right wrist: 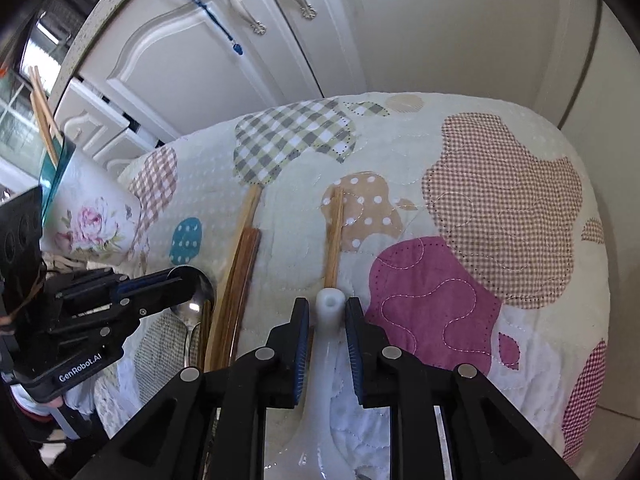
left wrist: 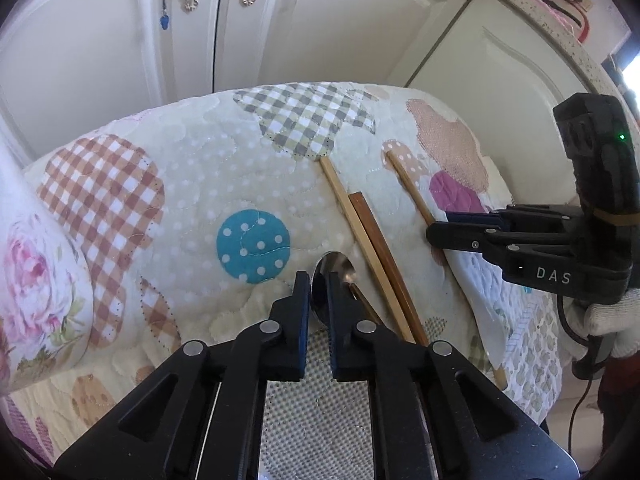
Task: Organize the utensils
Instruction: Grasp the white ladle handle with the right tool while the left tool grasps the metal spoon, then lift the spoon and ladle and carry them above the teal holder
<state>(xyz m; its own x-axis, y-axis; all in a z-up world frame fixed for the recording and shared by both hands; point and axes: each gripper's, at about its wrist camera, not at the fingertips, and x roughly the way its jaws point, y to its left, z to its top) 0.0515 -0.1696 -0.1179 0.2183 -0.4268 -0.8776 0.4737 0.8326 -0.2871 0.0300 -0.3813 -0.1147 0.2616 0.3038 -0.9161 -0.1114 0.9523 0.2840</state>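
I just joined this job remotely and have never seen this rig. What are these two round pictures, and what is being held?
There is no robot arm: a person holds a two-finger tool in each hand, with a wide-angle camera looking along its fingers.

The left-wrist picture shows the left gripper closed on the bowl of a metal spoon. The right gripper shows at its right edge, held by a gloved hand.

In the right-wrist picture, the right gripper grips the handle of a white ceramic spoon.

Both work over a patchwork quilt. On it lie wooden chopsticks, another chopstick further right, and a floral cup holding more chopsticks. White cabinets stand behind.
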